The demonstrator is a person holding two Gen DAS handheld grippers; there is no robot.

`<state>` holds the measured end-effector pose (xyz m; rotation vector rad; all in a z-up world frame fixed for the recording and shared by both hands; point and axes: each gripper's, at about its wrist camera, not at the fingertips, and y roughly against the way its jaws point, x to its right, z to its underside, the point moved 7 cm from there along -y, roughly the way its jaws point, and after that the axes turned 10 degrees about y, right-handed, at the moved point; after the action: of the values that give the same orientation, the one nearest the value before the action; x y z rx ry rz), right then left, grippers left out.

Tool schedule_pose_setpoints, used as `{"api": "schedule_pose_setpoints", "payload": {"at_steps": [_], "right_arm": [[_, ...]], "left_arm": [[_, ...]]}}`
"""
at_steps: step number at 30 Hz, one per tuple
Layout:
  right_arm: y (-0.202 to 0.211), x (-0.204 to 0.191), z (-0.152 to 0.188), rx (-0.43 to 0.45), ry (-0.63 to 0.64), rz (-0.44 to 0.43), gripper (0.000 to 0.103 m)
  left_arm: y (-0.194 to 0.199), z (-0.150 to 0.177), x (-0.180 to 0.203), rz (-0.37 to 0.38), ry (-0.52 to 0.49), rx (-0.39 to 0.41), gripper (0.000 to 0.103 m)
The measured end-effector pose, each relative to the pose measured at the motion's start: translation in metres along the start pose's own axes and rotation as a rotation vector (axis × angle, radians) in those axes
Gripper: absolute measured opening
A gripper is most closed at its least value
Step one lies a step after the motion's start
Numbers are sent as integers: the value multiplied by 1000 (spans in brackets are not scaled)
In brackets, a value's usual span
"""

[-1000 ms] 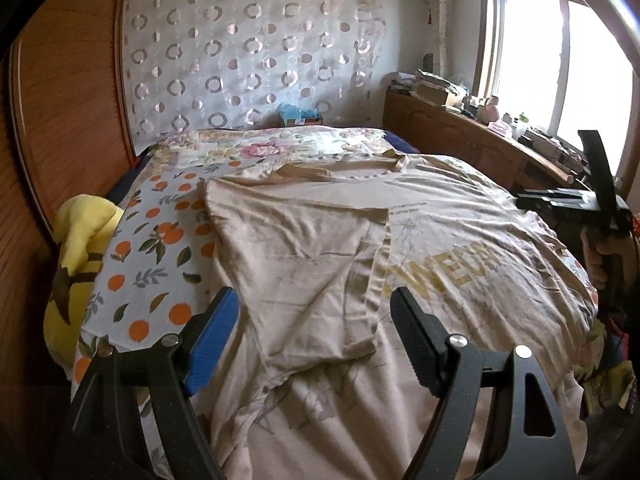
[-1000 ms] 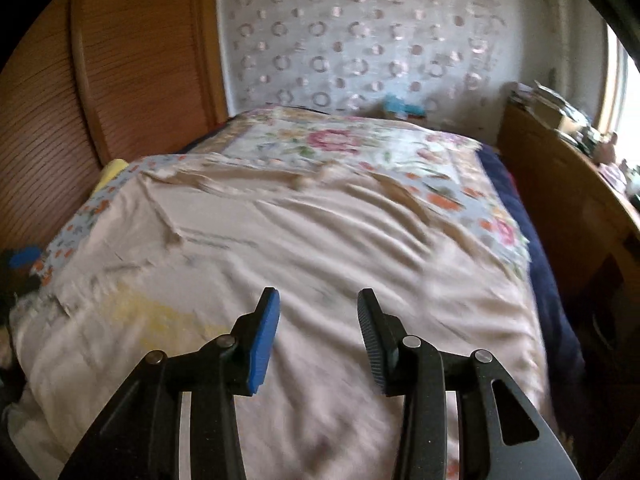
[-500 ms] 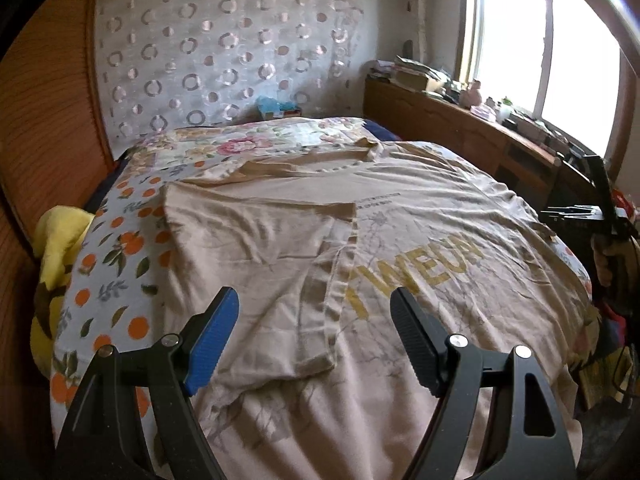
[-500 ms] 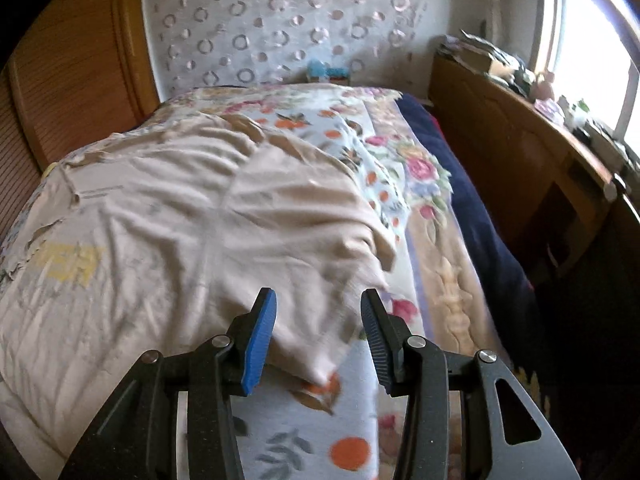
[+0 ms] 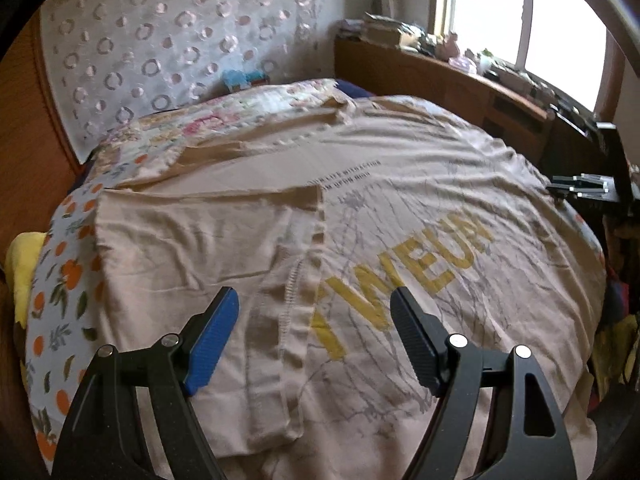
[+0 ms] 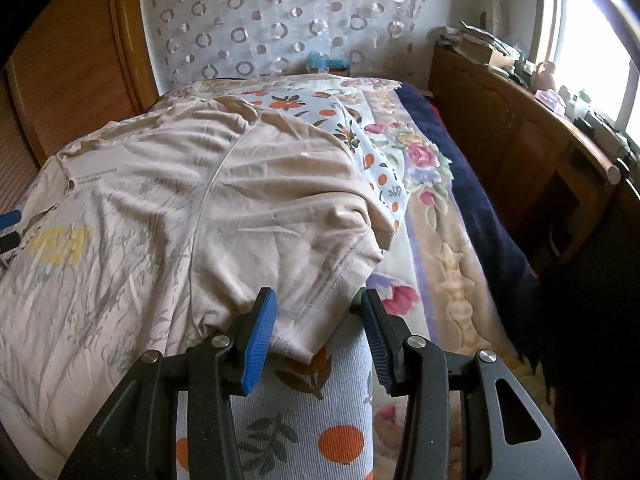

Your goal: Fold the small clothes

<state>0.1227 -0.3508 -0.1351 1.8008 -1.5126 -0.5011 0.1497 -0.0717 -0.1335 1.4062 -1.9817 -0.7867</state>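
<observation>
A beige T-shirt (image 5: 400, 216) with yellow lettering lies spread flat on the bed. Its left sleeve (image 5: 208, 240) is folded in over the body. My left gripper (image 5: 314, 300) hovers open and wide over that sleeve's hem and the start of the lettering, holding nothing. In the right wrist view the shirt's other sleeve (image 6: 320, 256) lies bunched at the bed's right side. My right gripper (image 6: 318, 300) is low over it, open, with the sleeve hem between the pads and a gap at the right pad. The right gripper also shows far right (image 5: 592, 188).
An orange-print sheet (image 6: 304, 420) and a floral quilt (image 6: 424, 160) cover the bed, with a dark blue blanket (image 6: 472, 200) along its right edge. A cluttered wooden cabinet (image 6: 520, 140) runs under the window. A yellow plush toy (image 5: 20, 264) sits at the left, by wood panelling.
The left gripper has moved in closer and lower over the folded sleeve. The right gripper has swung from the shirt's middle to its right sleeve and come down around the hem.
</observation>
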Motion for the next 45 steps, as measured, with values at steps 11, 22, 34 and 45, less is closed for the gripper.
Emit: {"api": "schedule_pose_setpoints", "payload": {"at_steps": [11, 22, 34, 45], "right_arm": [[-1, -9, 8, 26, 42, -27, 25], [23, -15, -23, 123, 58, -67, 6], [15, -117, -56, 160, 226, -262, 6], [-1, -117, -28, 72, 213, -256, 30]], "left_arm": [[-21, 3, 6, -12, -37, -71, 80], [-27, 4, 12, 2, -59, -91, 95], [-9, -1, 9, -14, -39, -24, 95], [48, -7, 11, 12, 37, 138, 95]]}}
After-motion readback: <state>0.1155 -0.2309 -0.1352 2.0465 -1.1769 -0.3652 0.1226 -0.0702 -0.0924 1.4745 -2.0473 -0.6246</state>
